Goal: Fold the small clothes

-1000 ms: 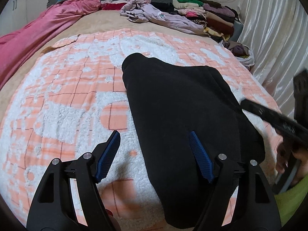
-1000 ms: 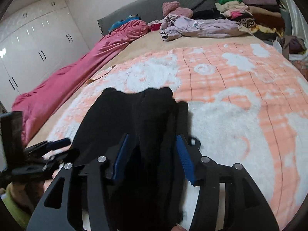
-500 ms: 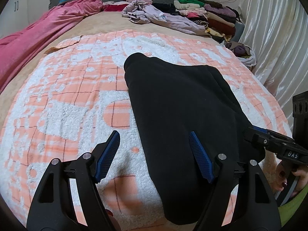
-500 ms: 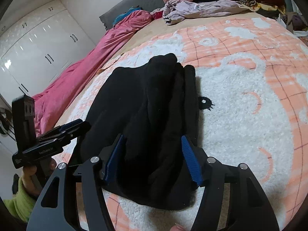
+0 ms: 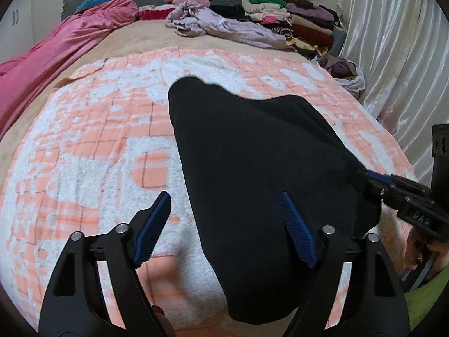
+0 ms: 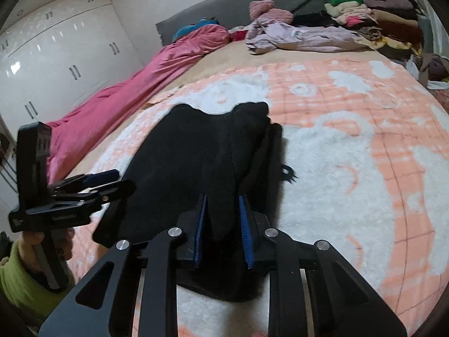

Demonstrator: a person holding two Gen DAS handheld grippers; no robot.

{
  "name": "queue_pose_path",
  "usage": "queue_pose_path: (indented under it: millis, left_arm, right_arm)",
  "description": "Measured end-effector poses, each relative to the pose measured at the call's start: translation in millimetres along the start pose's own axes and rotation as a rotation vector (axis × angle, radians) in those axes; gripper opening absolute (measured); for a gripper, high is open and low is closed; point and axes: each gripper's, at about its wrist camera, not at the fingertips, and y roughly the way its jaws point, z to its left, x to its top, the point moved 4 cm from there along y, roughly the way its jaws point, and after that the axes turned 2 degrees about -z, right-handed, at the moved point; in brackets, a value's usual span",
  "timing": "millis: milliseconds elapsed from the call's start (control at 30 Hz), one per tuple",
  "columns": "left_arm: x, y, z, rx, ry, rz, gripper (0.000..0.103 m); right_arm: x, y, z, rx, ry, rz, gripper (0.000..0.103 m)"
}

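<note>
Now my right fingers (image 6: 223,230) have just closed on a fold of the black garment (image 5: 252,154) near the bed's (image 5: 84,146) front edge; my left fingers (image 5: 224,224) hang spread.

Orange-and-white fleece blanket (image 5: 92,146) covered the bed. Pink sheet (image 5: 56,53) lay bunched along one side; white wardrobe (image 6: 56,64) behind, satin curtain (image 5: 393,56) opposite.

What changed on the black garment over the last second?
The right gripper has just been closing and now pinches a bunched fold of the black garment at its near edge. The left gripper stayed open over the garment's other edge; the garment stayed on the blanket.
</note>
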Motion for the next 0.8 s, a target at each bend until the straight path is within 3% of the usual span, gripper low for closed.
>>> queue_pose_path:
  millis: [167,333,500,567,667,800]
  left_arm:
    - [-8.8,14.0,2.8,0.003,-0.010,0.027,0.078]
    - [-8.4,9.7,5.1,-0.002,-0.028,0.021,0.078]
    - [-8.3,1.5,6.1,-0.006,-0.037,0.008,0.077]
    - [-8.8,-3.8,7.5,-0.008,-0.041,0.002,0.077]
    - [-9.6,-13.5,7.6,-0.011,-0.042,-0.010,0.077]
    - [-13.3,-30.2,6.5,-0.011,-0.043,-0.035,0.078]
  right_arm:
    - [-20.0,24.8,-11.5,-0.033,0.036,0.039,0.030]
    - [-17.5,15.4,-7.1,-0.081,0.028,0.015,0.044]
    - [-17.0,2.0,2.3,-0.140,-0.006,-0.022,0.051]
    - [-17.0,-5.9,4.9,-0.167,-0.012,-0.045,0.066]
    - [-15.4,-21.9,9.3,-0.193,-0.012,-0.098,0.082]
    - [-17.9,-44.9,20.5,-0.225,-0.034,-0.157,0.089]
